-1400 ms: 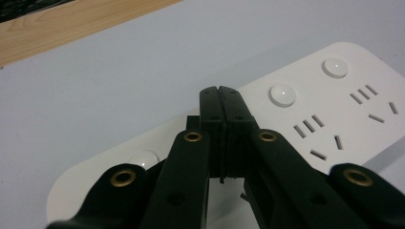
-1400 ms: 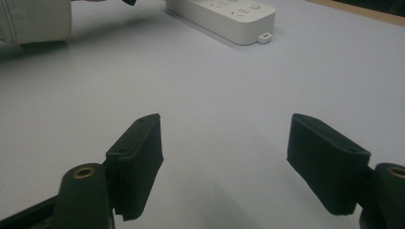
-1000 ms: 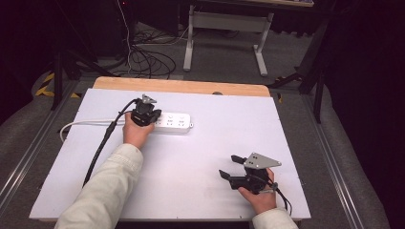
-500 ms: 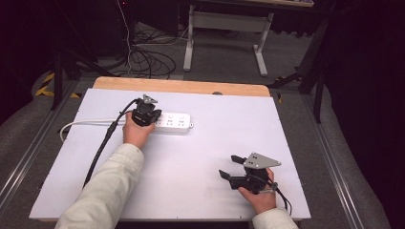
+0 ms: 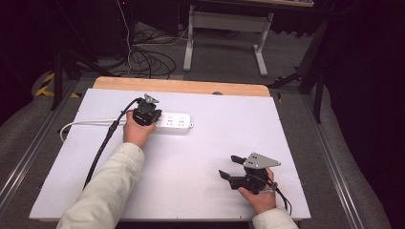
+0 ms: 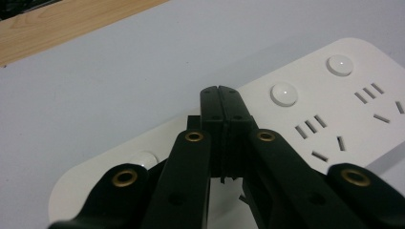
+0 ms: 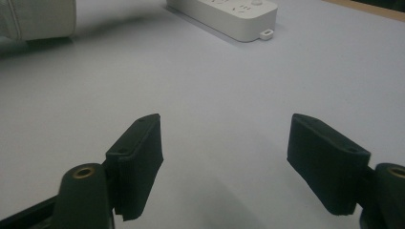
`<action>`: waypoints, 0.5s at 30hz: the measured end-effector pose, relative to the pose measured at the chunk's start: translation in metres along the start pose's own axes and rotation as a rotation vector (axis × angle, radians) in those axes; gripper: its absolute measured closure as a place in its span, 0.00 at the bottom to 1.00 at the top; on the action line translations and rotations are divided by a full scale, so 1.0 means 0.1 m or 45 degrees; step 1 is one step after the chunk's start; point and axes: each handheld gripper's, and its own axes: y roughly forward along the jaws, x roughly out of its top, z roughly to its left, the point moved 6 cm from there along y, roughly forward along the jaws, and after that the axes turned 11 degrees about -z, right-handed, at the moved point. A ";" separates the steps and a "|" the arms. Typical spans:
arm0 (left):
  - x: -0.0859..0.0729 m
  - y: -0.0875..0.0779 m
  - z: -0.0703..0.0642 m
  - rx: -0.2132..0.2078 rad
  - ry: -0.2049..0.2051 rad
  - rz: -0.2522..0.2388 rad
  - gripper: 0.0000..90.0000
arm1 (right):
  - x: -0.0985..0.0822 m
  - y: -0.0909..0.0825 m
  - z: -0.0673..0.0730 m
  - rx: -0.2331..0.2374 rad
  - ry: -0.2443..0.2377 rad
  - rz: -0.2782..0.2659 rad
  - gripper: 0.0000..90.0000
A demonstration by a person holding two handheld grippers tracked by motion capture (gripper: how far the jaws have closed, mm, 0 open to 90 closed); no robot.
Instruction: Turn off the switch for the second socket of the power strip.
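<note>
A white power strip (image 5: 175, 122) lies flat at the back left of the white table (image 5: 200, 157). My left gripper (image 5: 149, 110) hovers over the strip's left end with its jaws pressed together and nothing between them. In the left gripper view the shut tips (image 6: 221, 94) sit just above the strip (image 6: 344, 109), beside a round white button (image 6: 284, 93). My right gripper (image 5: 227, 166) rests low at the front right, open and pointing left. Its pads (image 7: 138, 157) stand wide apart over bare table, with the strip (image 7: 229, 14) far ahead.
The strip's white cord (image 5: 86, 123) runs left toward the table edge. A black cable (image 5: 102, 148) trails from the left gripper along the sleeve. A wooden strip (image 5: 181, 86) borders the far edge. Beyond it, cables and a desk frame (image 5: 224, 33) stand on the floor.
</note>
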 end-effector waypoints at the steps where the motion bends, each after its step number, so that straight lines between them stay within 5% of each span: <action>1: 0.00 0.00 0.01 0.002 0.008 0.006 1.00 | 0.00 0.00 0.00 0.001 0.000 0.000 0.31; 15: 0.02 0.01 -0.04 0.045 0.057 0.048 1.00 | 0.00 0.00 0.00 0.002 0.005 0.001 0.32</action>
